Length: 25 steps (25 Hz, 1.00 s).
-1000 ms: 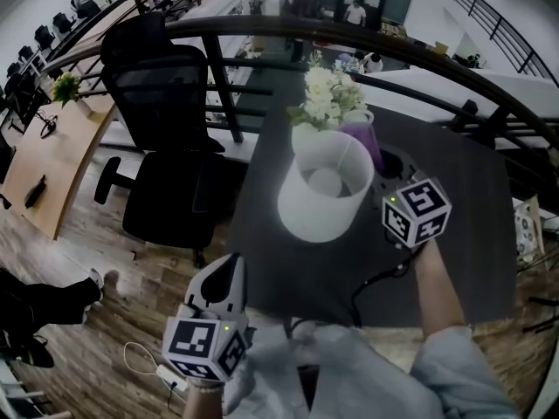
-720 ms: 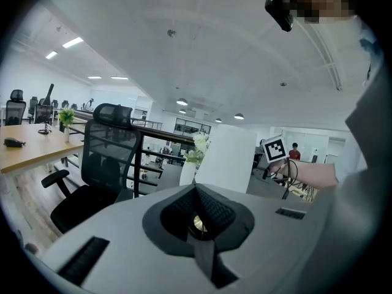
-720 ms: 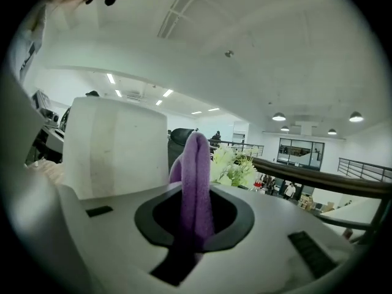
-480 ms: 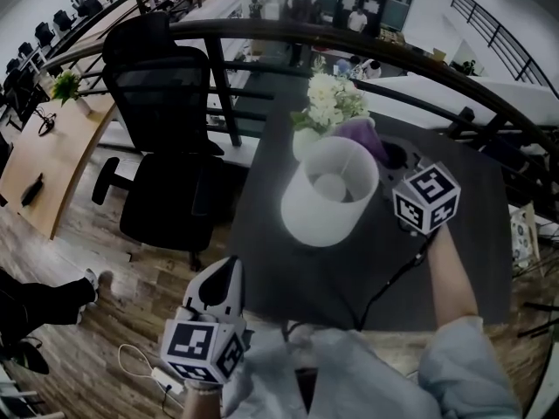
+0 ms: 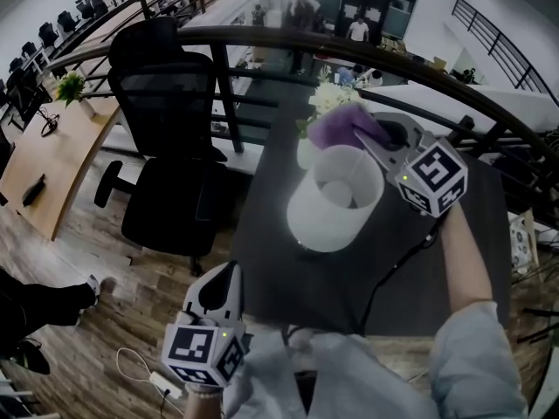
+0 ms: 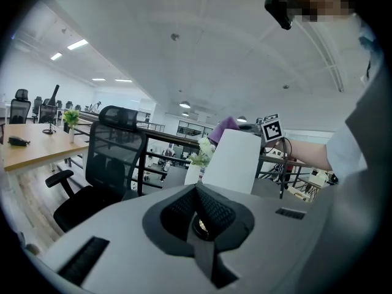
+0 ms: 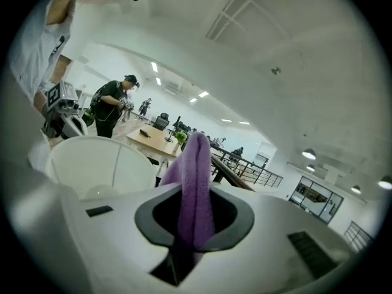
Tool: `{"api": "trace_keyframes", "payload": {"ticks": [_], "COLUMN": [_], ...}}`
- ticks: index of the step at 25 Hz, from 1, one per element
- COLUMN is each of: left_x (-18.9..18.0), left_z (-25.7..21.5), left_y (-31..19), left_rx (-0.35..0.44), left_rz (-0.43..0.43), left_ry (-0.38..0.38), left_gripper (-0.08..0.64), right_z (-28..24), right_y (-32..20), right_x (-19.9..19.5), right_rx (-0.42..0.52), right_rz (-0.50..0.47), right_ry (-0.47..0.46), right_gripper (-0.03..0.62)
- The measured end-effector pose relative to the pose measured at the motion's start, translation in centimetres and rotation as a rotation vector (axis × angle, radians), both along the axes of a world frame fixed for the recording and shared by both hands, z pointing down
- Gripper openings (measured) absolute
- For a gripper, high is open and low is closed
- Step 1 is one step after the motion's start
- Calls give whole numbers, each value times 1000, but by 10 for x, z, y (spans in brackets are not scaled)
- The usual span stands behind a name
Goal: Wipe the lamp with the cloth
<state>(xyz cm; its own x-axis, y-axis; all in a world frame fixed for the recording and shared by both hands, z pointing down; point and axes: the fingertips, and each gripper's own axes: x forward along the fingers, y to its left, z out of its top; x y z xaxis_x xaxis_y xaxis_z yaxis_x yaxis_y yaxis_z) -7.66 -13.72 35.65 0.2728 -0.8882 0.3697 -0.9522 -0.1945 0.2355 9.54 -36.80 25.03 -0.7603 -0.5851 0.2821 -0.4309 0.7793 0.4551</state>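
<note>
**A:** What's over on the left?

**B:** A black office chair (image 5: pixel 166 103) stands on the wooden floor (image 5: pixel 105 321), beyond the table's (image 5: pixel 271 251) left edge. Closer in, past the table's near-left corner, the left gripper (image 5: pixel 229 273) is held low over the floor and points forward.

**A:** Is it carrying anything?

**B:** No. Its jaws are pressed together with nothing between them.

**A:** And the lamp?

**B:** The white lamp (image 5: pixel 327 212) stands mid-table, somewhat toward the far edge, with the shade's open top facing up. Its black cable (image 5: pixel 384 278) runs back toward the near edge. White flowers (image 5: pixel 330 97) stand just behind it.

**A:** Where's the cloth?

**B:** The purple cloth (image 5: pixel 336 127) is at the shade's far rim; I can't tell whether it touches. The right gripper (image 5: pixel 365 138) has it, jaws clamped on a fold that sticks up between them.

**A:** How is that arm held?

**B:** The forearm (image 5: pixel 463 251), bare below a light sleeve (image 5: pixel 476 356), reaches forward from the table's near-right side. The gripper is raised above the shade's right rim and angles leftward.
</note>
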Motion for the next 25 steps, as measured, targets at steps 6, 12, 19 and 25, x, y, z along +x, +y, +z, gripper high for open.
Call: {"api": "trace_keyframes", "payload": {"ticks": [6,12,19,25], "left_x": [-1,-7,-16,-32], "left_z": [-3,-3,-9,-10], "left_y": [-1,1,9,14], "left_rx": [-20,8,-5,61], "left_rz": [8,15,16,3], "left_ry": [-9,3,2,3], "left_gripper": [11,11,11,9], "right_z": [-20,-32,-36,-27], "right_y": [13,43,78,108], "right_x": [-27,-62,-100,-122], "right_rx": [118,195,247,311], "right_rz": [-95,-179,-243,-275], "right_ry": [131,228,275,358], "right_gripper": [51,51,51,51]}}
